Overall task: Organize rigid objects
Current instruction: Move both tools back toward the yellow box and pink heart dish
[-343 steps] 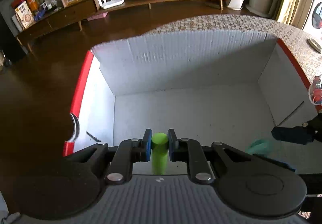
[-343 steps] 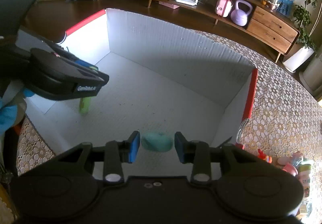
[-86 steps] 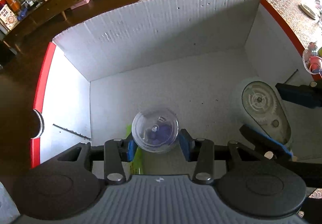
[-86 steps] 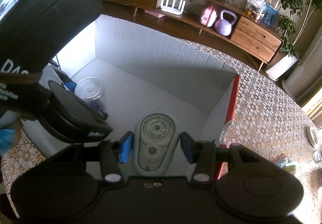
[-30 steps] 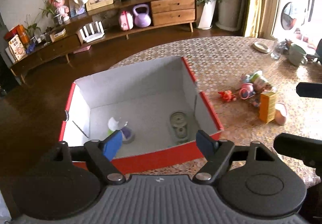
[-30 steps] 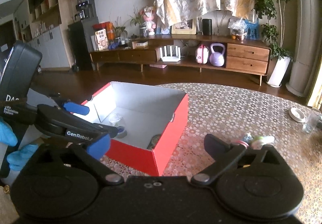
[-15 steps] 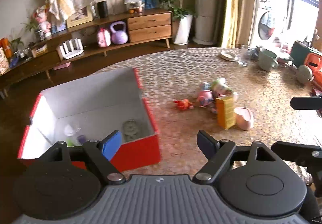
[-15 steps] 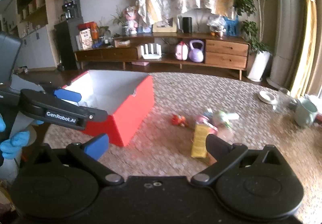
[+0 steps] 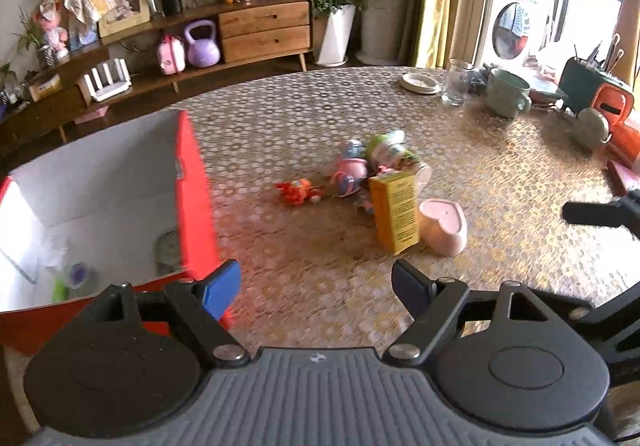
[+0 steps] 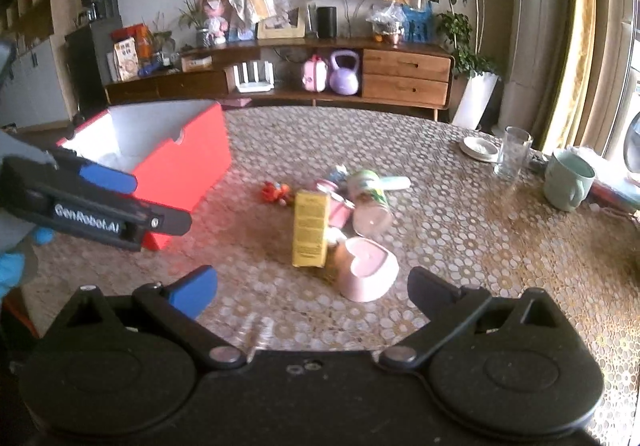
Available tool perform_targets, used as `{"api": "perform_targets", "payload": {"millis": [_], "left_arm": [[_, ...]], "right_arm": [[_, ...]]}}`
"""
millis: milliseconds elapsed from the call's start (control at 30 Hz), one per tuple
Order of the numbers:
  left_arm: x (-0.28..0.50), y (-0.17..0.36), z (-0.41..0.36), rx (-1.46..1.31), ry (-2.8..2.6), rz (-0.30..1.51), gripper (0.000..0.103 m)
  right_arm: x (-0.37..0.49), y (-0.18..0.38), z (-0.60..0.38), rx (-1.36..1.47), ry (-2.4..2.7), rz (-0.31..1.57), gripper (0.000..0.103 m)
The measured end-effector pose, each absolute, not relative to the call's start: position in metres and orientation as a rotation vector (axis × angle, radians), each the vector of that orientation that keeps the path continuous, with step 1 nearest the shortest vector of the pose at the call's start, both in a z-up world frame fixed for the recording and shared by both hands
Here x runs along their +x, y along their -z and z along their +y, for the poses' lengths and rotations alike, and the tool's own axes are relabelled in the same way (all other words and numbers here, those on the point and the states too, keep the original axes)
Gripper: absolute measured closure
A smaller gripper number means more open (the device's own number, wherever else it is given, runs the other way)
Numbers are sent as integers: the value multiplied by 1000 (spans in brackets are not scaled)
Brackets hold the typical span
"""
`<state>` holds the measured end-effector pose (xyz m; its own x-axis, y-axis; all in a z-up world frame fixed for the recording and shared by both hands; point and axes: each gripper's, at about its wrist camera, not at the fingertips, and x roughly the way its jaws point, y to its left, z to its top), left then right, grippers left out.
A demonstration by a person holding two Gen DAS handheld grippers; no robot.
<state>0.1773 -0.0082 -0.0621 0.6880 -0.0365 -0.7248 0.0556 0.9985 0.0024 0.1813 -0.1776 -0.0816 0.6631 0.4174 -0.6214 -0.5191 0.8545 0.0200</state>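
A red box with white inside (image 9: 192,181) (image 10: 188,161) stands at the left of the table and holds a clear jar (image 9: 78,274), a green piece and a round gear item (image 9: 166,250). A pile of objects lies mid-table: a yellow carton (image 9: 394,211) (image 10: 310,228), a pink heart-shaped dish (image 9: 444,226) (image 10: 370,268), a red toy (image 9: 298,191), pink and green containers (image 9: 384,155). My left gripper (image 9: 316,288) is open and empty, above the table in front of the pile. My right gripper (image 10: 312,292) is open and empty, just short of the pink dish.
At the far right of the table stand a drinking glass (image 9: 456,87) (image 10: 512,153), a green mug (image 9: 508,91) (image 10: 568,179), a small white dish (image 9: 420,81) and an orange item (image 9: 612,105). Beyond the table is a low wooden sideboard (image 10: 320,77).
Both grippers left the jar and the gear item in the box, opened, pulled back and swung right, so the pile of objects is now in front of them.
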Motion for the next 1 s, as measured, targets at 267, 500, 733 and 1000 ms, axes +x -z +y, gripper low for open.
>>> {"api": "perform_targets", "payload": {"millis": [267, 500, 733, 1000], "left_arm": [[211, 79, -36, 9, 59, 799, 21], [242, 96, -54, -13, 63, 828, 21], [266, 110, -64, -21, 37, 842, 21], [288, 125, -67, -36, -2, 861, 21]], "right_arm": [[211, 108, -184, -202, -527, 683, 10], [242, 130, -185, -208, -509, 720, 19], [260, 146, -183, -217, -529, 743, 21], [271, 155, -173, -251, -526, 734, 22]]}}
